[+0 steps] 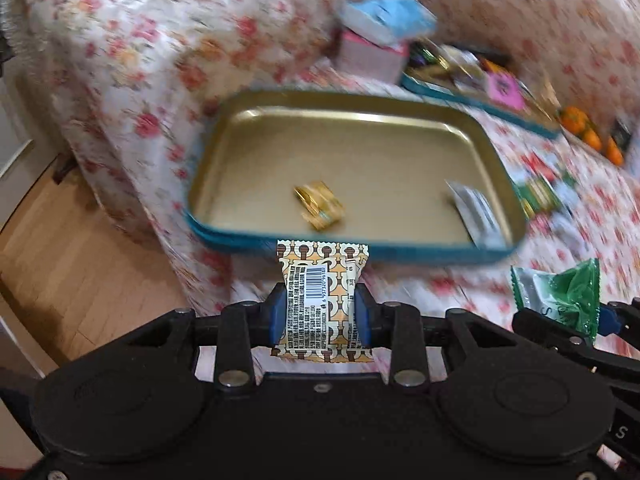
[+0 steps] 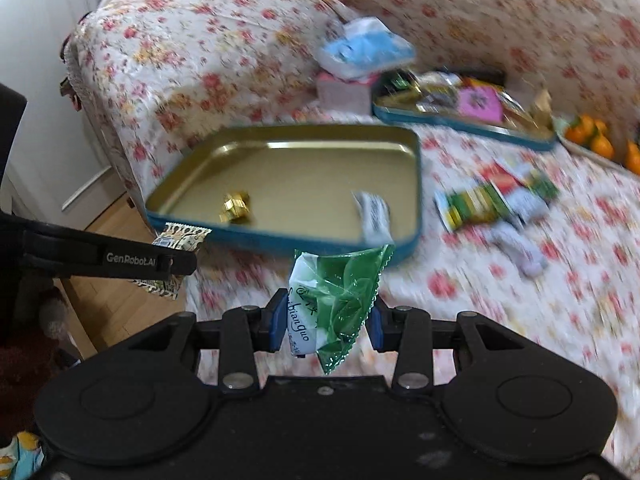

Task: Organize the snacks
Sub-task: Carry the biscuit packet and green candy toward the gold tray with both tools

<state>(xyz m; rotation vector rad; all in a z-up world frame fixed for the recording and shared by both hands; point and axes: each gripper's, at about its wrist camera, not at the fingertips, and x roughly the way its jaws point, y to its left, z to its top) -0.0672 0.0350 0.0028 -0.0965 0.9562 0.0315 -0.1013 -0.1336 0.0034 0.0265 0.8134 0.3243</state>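
My left gripper [image 1: 320, 312] is shut on a cream and brown patterned snack packet [image 1: 322, 292], held just in front of the near rim of a gold tin tray [image 1: 240, 236] with a blue outer wall. My right gripper [image 2: 326, 322] is shut on a green and white candy packet [image 2: 336, 300], also near the tray's [image 2: 280, 242] front rim. Inside the tray lie a gold-wrapped candy [image 1: 320, 204] and a white sachet [image 1: 476, 210]. The left gripper and its packet [image 2: 182, 236] show at the left of the right wrist view.
A floral-covered sofa [image 1: 140, 60] holds everything. A second blue tray [image 2: 464, 108] full of snacks sits behind, with a tissue pack [image 2: 366, 46] on a pink box [image 2: 344, 94]. Loose packets [image 2: 492, 200] lie right of the tray. Oranges [image 2: 600, 140] sit far right. Wood floor [image 1: 52, 260] lies left.
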